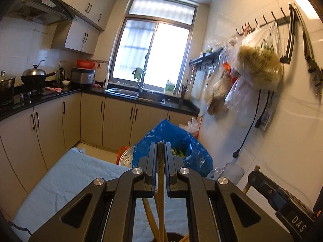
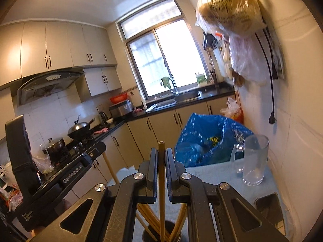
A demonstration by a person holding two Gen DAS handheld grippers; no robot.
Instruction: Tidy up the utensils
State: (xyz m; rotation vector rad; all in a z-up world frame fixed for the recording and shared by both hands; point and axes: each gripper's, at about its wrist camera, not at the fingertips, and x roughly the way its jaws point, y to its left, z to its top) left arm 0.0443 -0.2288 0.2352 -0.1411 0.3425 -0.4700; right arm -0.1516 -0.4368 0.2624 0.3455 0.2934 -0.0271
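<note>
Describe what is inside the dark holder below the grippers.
Several wooden chopsticks stand splayed in the dark holder. Each gripper is shut on one upright chopstick; their lower ends, and the holder's bottom, are hidden.

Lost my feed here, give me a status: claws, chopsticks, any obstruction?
Left claw shut on one wooden chopstick. Right claw shut on another. Dark holder below. Clear glass mug right.

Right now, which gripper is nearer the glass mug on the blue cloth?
Right. The right gripper has the glass mug close by, just to its right; the left gripper sits on the right gripper's far side, farther away.
</note>
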